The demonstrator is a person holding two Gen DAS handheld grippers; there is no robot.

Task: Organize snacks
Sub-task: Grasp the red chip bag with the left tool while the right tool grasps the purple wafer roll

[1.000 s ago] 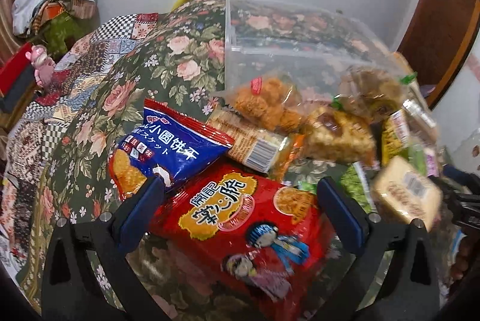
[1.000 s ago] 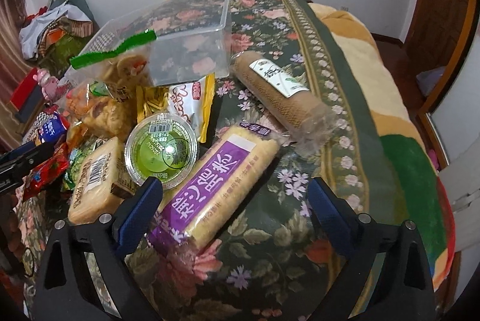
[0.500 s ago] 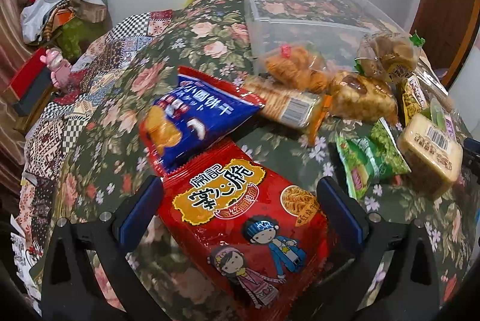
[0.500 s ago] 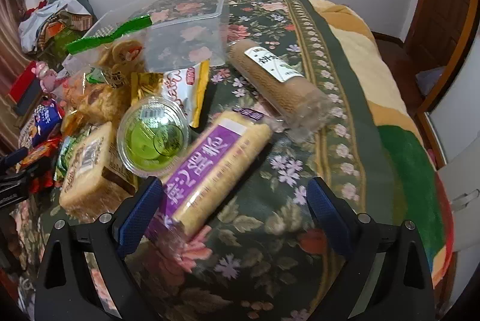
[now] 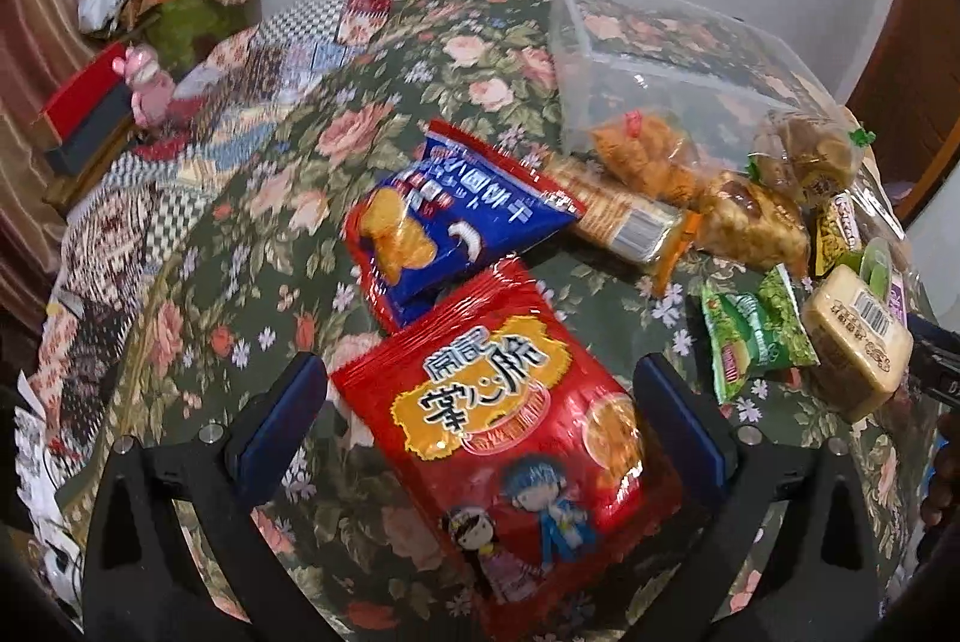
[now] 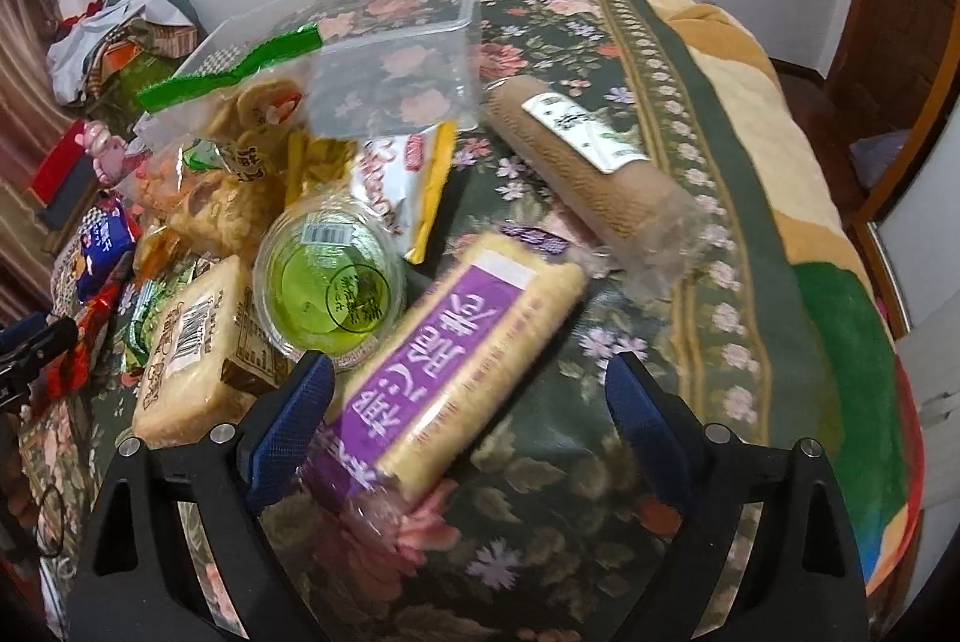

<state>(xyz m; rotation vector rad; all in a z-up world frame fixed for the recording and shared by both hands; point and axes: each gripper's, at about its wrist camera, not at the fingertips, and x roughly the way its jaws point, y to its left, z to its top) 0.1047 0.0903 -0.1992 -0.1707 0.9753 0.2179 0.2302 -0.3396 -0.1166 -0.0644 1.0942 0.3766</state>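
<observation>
Both hand-held grippers are held wide, gripping nothing. Between the left gripper's (image 5: pixel 483 417) jaws the red snack bag (image 5: pixel 510 438) is framed, flat on the floral cloth (image 5: pixel 252 270), its far edge overlapped by the blue biscuit bag (image 5: pixel 444 216). Astride the right gripper (image 6: pixel 468 405), whose jaws have just been closing slightly, the purple-labelled cake pack (image 6: pixel 456 360) is seen, its left pad just beside the green jelly cup (image 6: pixel 330 282). If closed askew, the cup could be nudged or the slick red bag squeezed out; the clear container (image 6: pixel 390 60) stands far off.

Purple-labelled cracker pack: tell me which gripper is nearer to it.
Right. The right gripper straddles the purple-labelled cracker pack, jaws open; the left gripper is over the red snack bag.
</observation>
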